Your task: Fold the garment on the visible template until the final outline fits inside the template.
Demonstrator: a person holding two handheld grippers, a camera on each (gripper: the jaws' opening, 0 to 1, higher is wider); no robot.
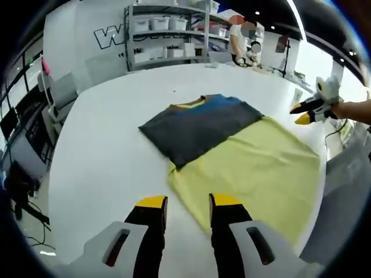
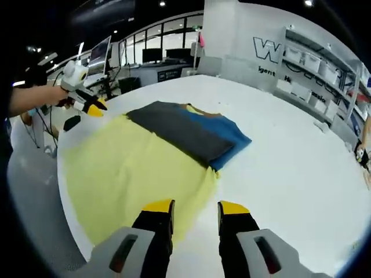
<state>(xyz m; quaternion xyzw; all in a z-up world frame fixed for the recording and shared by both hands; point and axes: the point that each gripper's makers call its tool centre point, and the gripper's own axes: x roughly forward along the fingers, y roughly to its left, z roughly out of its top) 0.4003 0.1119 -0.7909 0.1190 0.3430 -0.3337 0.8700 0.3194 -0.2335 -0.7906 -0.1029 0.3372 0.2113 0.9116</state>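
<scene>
White and wide, the round-edged table takes up most of both views, with a bright workshop behind it. At the middle of the left gripper view lies the folded garment, a dark grey cloth with a blue panel and a mustard-trimmed neckline; it rests flat across the upper left end of the pale yellow rectangular template sheet, which spreads toward the lower right of that frame. In the right gripper view the same garment sits just above centre, its blue part at the right, lying on the far end of the yellow sheet that fills the centre left.

At the bottom of the left gripper view the left gripper rises with its black, yellow-tipped jaws apart and nothing between them, the right-hand tip over the sheet's near edge. The right gripper stands at the bottom of its own view, jaws likewise parted and empty, the left-hand tip over the sheet's edge. Each gripper also appears at the side of the other's view, held in a hand near the sheet's far corner.

Grey metal shelving with white bins stands at the upper centre of the left gripper view, beside a person.
</scene>
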